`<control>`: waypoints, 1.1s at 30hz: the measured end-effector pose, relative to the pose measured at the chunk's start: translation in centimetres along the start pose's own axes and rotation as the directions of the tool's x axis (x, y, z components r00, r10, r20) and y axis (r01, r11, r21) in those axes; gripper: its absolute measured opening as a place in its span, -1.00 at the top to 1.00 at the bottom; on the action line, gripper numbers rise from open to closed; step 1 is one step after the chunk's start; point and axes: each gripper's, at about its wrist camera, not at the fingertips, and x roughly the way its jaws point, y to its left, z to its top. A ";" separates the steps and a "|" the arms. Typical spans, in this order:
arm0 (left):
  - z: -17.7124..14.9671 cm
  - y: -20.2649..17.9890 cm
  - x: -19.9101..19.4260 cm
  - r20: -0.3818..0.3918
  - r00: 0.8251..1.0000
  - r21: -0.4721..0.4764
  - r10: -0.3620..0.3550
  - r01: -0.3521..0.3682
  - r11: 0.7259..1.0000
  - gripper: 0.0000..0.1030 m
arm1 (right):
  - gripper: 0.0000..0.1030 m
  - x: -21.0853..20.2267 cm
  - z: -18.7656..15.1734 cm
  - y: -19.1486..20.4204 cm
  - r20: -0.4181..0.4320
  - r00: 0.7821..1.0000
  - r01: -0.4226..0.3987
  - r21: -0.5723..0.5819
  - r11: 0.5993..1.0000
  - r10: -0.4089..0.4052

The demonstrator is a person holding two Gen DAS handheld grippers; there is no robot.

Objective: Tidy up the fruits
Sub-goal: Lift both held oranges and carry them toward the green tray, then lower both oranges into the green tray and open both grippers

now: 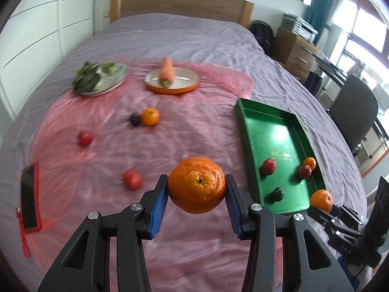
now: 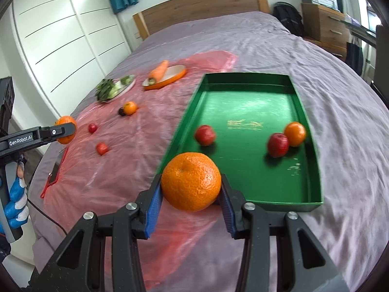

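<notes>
Three small fruits lie in the green rectangular metal tray [image 2: 313, 170]; four remain on the bed. Left gripper [image 1: 196, 185] and right gripper [image 2: 190, 182] each clench a round orange mandarin.

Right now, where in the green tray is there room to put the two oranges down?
The green tray is bare across its far half, up to the back wall, and along the near wall. Fruit crowds the middle: a red apple on the left, another red apple touching a small orange on the right.

Bedroom, bed [image 1: 170, 36], headboard [image 1: 180, 4], wardrobe [image 2: 68, 31]
</notes>
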 end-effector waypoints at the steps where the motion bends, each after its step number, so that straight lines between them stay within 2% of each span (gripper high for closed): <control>1: 0.4 -0.8 0.6 -0.003 1.000 0.011 -0.007 0.007 1.000 0.22 | -0.50 0.2 0.0 -0.6 -0.001 1.000 0.003 0.008 1.000 -0.003; 6: 1.8 -4.3 3.8 -0.025 0.999 0.061 -0.035 0.036 0.998 0.22 | -0.50 1.7 0.0 -3.5 -0.016 1.000 0.014 0.049 0.999 -0.013; 13: 3.1 -8.6 8.2 -0.059 0.996 0.132 -0.062 0.069 0.989 0.22 | -0.50 4.3 1.0 -5.2 -0.025 1.000 -0.010 0.050 0.999 0.011; 18: 4.3 -10.7 10.9 -0.072 0.995 0.177 -0.068 0.079 0.981 0.22 | -0.50 6.0 3.2 -5.6 -0.015 1.000 -0.013 0.013 1.000 0.013; 23: 5.3 -12.2 13.4 -0.082 0.994 0.204 -0.074 0.090 0.975 0.22 | -0.50 7.1 7.0 -6.9 0.002 1.000 0.016 -0.026 1.000 -0.016; 28: 5.3 -13.2 15.8 -0.111 0.991 0.226 -0.078 0.102 0.969 0.22 | -0.50 9.6 9.3 -8.9 -0.035 0.998 0.054 -0.042 0.998 -0.055; 33: 4.8 -13.8 17.4 -0.120 0.990 0.245 -0.071 0.099 0.965 0.22 | -0.50 11.5 9.9 -10.4 -0.076 0.995 0.068 -0.033 0.997 -0.071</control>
